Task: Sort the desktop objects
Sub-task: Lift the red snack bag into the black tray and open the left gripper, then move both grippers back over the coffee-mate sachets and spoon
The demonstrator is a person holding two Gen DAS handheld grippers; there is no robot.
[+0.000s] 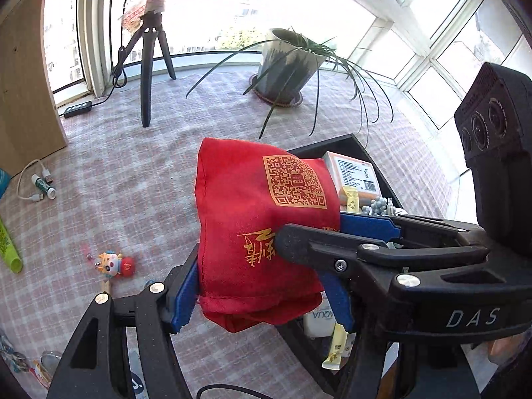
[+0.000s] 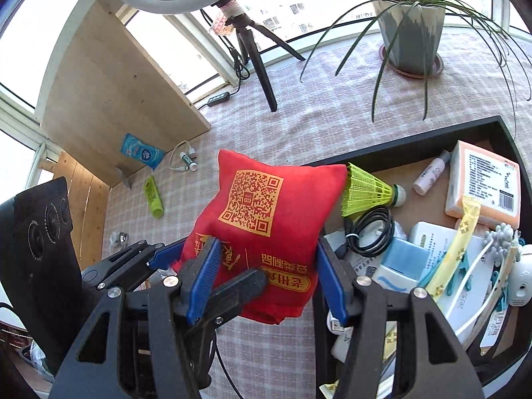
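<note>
A red cloth bag (image 2: 262, 232) printed with a gold QR code and gold characters is held up off the bench (image 2: 299, 126), between both claws at once, at the left edge of a black tray (image 2: 432, 139). The right claw (image 2: 266, 282) grips the bag's lower part, its blue pads pressed against the cloth on either side with the jaws spread wide around it. The left claw (image 1: 262, 286) likewise clamps the bag across its width, one blue pad at the bag's left seam and the other behind its right side; in the left wrist view a black finger of the right claw lies across the front of the cloth. The tray is crowded: a yellow-green shuttlecock (image 2: 369, 194) just beside the bag's upper right corner, a coiled black cable (image 2: 369, 232), a small pink-and-white bottle (image 2: 430, 176), an orange-edged box (image 2: 485, 183) with a barcode label, yellow sachets and white packets. On the checked pink cloth of the bench, well apart from the bag, lie a green tube (image 2: 153, 198), a blue packet (image 2: 141, 151), a white cable with a small green stick (image 1: 43, 186), and a little dragon toy (image 1: 113, 262). Farther back stand a black tripod (image 1: 149, 63) and a potted plant (image 1: 289, 66) by the window.
</note>
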